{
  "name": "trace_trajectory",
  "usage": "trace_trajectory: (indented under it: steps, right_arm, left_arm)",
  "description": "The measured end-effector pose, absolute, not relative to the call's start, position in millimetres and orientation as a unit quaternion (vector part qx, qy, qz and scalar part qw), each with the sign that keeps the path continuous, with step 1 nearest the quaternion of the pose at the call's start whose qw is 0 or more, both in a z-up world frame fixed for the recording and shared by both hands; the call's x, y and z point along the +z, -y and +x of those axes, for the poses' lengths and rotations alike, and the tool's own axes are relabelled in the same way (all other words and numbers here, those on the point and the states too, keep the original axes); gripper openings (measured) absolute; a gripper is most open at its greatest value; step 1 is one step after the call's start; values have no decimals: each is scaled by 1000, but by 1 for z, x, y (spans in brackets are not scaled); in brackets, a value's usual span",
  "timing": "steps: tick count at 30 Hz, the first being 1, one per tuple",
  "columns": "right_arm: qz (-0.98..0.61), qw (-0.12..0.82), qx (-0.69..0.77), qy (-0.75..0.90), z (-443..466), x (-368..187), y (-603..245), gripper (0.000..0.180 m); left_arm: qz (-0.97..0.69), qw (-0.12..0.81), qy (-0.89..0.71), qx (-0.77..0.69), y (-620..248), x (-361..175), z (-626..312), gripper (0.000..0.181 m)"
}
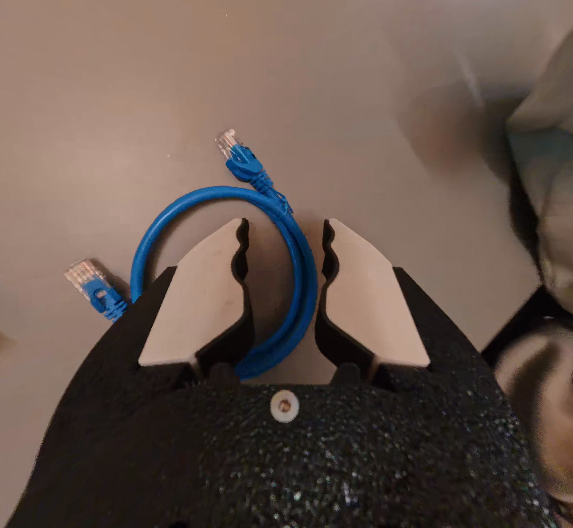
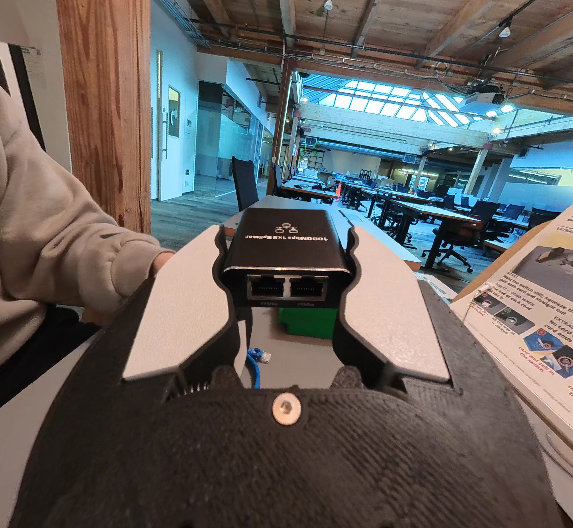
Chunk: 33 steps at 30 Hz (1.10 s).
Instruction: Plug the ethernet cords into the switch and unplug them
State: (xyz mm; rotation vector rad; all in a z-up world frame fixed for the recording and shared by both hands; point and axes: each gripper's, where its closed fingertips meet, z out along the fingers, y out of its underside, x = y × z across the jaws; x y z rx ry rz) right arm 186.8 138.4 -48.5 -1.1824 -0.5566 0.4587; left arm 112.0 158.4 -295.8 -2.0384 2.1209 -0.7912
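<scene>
Right claw [image 2: 286, 252] clamps a small black metal switch [image 2: 286, 245] with white lettering, two ports facing near; left claw [image 1: 285, 235] hangs apart over a coiled blue ethernet cord [image 1: 217, 200] on the grey desk [image 1: 124, 79].

Left wrist view: camera sits behind the left gripper [image 1: 283, 224], looks steeply down along its two fingers onto a plain grey table [image 1: 155, 63]. Very close to the surface; the blue cord [image 1: 217, 193] fills the middle. Right edge blurred.

Right wrist view: camera behind the right gripper [image 2: 285, 234], faces about level, outward over the table edge into a long office hall with desks [image 2: 434, 209] and wooden ceiling [image 2: 372, 1]. Near subject, the black switch [image 2: 285, 240], is close to the lens, ports toward the camera.

Shared: a bit of blue cord [image 2: 255, 361] and grey tabletop, seen low between the right fingers.
</scene>
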Motion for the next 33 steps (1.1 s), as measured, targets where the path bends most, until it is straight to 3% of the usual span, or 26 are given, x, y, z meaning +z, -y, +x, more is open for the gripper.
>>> trace_trajectory:
  steps: [4, 11, 17, 25, 33]
  right_arm:
    - [-540, 773, 218, 252, 189, -48, -137, 75]
    - [-539, 771, 219, 258, 187, -48, -137, 75]
    - [-553, 758, 220, 265, 183, -56, -141, 75]
    - [-585, 737, 172, 292, 175, -70, -155, 75]
    - [-588, 713, 239, 298, 149, -77, -172, 75]
  left_arm:
    - [-648, 120, -732, -175, -175, -311, 125, 37]
    - [-544, 164, -793, -222, -170, -310, 137, 14]
    - [-398, 308, -856, -119, -183, -285, 133, 11]
    - [-344, 418, -837, -82, -215, -198, 127, 11]
    - [-260, 542, -799, 25, -238, -99, 115, 10]
